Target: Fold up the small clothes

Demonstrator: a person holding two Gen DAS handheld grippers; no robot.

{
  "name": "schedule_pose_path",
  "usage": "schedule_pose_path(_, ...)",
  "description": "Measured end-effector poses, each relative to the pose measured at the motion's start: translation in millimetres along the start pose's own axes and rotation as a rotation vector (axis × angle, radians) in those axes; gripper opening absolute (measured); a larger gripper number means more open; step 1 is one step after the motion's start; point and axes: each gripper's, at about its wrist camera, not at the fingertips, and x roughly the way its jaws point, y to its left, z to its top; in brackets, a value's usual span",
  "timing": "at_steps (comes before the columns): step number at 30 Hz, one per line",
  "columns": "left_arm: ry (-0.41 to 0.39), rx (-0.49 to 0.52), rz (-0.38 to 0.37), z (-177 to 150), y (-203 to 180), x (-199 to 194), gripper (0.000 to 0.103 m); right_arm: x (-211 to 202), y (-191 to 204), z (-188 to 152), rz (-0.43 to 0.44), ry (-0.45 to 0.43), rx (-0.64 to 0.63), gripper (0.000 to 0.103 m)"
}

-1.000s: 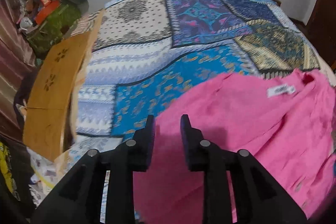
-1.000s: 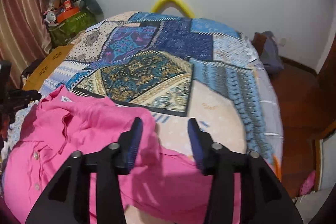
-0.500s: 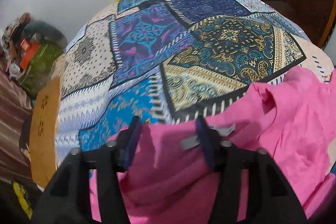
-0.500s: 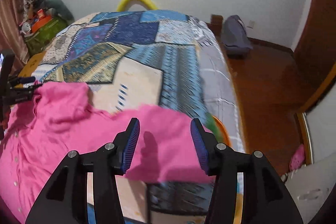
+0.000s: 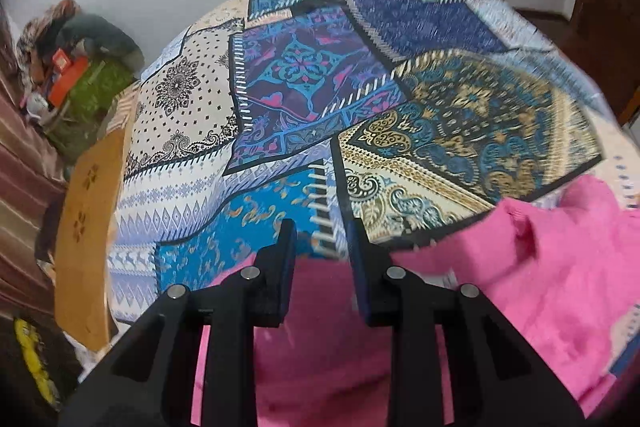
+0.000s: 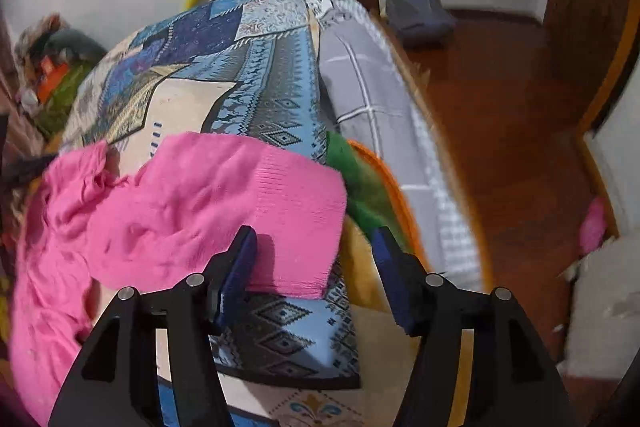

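Note:
A pink knit top lies crumpled on the patchwork bedspread. In the left wrist view my left gripper hovers over the top's near edge, jaws apart with nothing between them. In the right wrist view the pink top spreads left, its ribbed sleeve cuff reaching toward the bed's right side. My right gripper is wide open just above the cuff's end, empty.
A green and orange cloth lies at the bed's right edge beside a grey checked sheet. Wooden floor with a grey bag is to the right. A wooden board and clutter stand left of the bed.
Both grippers swung right along the pink top. The right gripper opened wider and now hangs over the sleeve cuff at the bed's right edge. The left gripper drew back from the neck label.

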Motion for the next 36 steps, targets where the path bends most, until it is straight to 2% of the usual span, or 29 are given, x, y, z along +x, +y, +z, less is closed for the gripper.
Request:
schedule_pose_path(2, -0.013, -0.005, -0.025, -6, 7, -16, 0.029, 9, -5, -1, 0.055, 0.018, 0.064, 0.055)
schedule_pose_path(4, -0.022, -0.012, -0.042, -12, 16, -31, 0.030, 13, -5, -3, 0.125, 0.029, 0.105, 0.035)
schedule_pose_path(5, -0.023, -0.018, -0.046, -15, 19, -36, 0.034, 13, -3, -4, 0.145, 0.028, 0.112, 0.030)
schedule_pose_path(6, -0.025, -0.026, -0.050, -18, 23, -42, 0.041, 11, 0, -5, 0.149, 0.023, 0.107, 0.017)
schedule_pose_path(7, -0.025, -0.039, -0.051, -23, 29, -48, 0.045, 7, 5, -4, 0.156, 0.015, 0.087, 0.013)
schedule_pose_path(8, -0.028, -0.045, -0.050, -25, 31, -51, 0.049, 4, 11, -4, 0.144, 0.007, 0.071, 0.013)
schedule_pose_path(12, -0.031, -0.054, -0.028, -40, 43, -62, 0.050, -22, 30, -1, 0.105, -0.058, -0.010, 0.011)
schedule_pose_path(18, -0.007, -0.088, -0.061, -63, 57, -73, 0.050, -71, 56, 18, 0.132, -0.158, -0.078, 0.010)
schedule_pose_path(23, -0.016, -0.074, -0.053, -81, 63, -86, 0.051, -103, 102, 30, 0.166, -0.227, -0.167, 0.010)
schedule_pose_path(26, -0.030, -0.051, -0.044, -90, 67, -95, 0.052, -107, 136, 38, 0.186, -0.251, -0.232, 0.010)
schedule_pose_path(31, -0.063, -0.042, -0.043, -109, 83, -107, 0.058, -101, 197, 41, 0.248, -0.245, -0.333, 0.010)
schedule_pose_path(36, -0.068, -0.043, -0.029, -126, 101, -106, 0.061, -69, 259, 29, 0.326, -0.163, -0.420, 0.010)
